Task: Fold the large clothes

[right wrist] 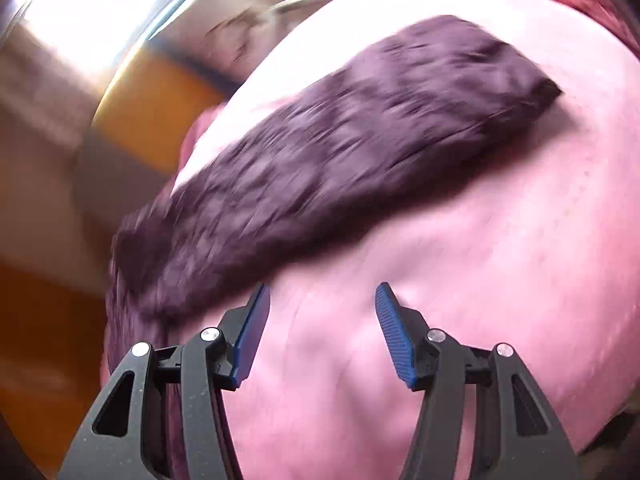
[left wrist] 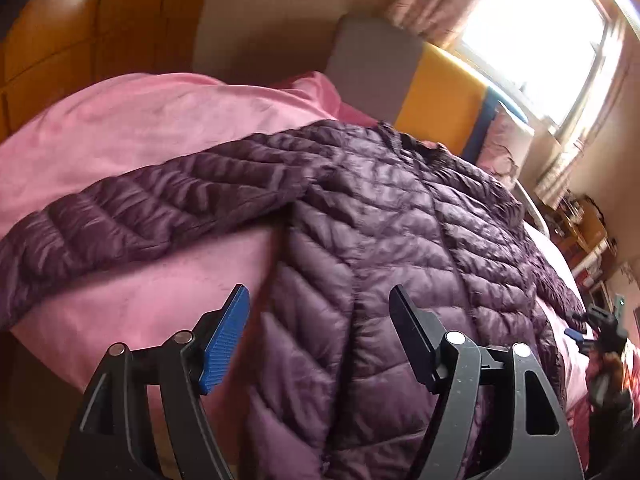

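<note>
Left wrist view: close above the purple quilted jacket [left wrist: 400, 208] on a pink blanket [left wrist: 132, 128], facing the far window [left wrist: 536, 28]. Right wrist view: blurred, close over blanket, facing one sleeve [right wrist: 320, 152]. Shared: jacket, blanket, window light.

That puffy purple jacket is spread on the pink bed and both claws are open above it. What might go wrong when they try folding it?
1. The quilted purple jacket looks slick and puffy; the left gripper fingers could slip off, or pinch the pink bed cover underneath too.
2. The right gripper hangs over bare cover beside the sleeve, so a close here might grab nothing.
3. The right view is motion-blurred, so aiming may suffer.
</note>
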